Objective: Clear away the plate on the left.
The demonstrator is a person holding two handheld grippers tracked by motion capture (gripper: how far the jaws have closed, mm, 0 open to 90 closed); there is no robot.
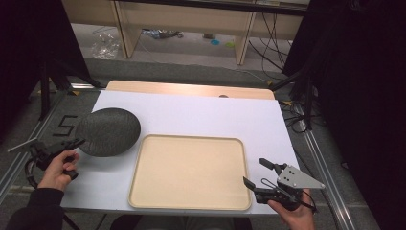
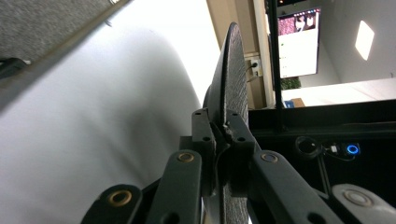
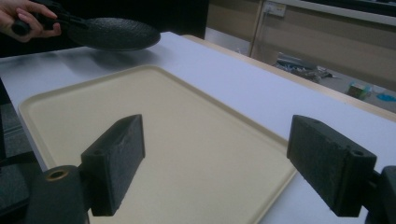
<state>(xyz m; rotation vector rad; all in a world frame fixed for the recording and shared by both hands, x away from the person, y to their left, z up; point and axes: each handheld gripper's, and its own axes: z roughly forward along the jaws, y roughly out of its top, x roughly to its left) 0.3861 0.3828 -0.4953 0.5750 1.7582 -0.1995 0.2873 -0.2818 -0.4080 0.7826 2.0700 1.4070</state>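
High view: one plate (image 1: 107, 132), one tray (image 1: 190, 172).

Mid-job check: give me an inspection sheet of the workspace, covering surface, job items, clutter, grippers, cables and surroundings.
Surface: white table, wooden edge at the far side.
Job's things: dark round plate held lifted at the table's left, clamped at its rim; beige tray lies flat at the near middle, nothing in it.
Clutter: nothing seen on the table.
Grippers: left gripper shut on the plate; right gripper open, over the tray's near right corner, holding nothing.
Cables: black cables on the floor beyond the table's far right.
Surroundings: wooden furniture legs and plastic wrapping on the floor, black curtains at both sides.
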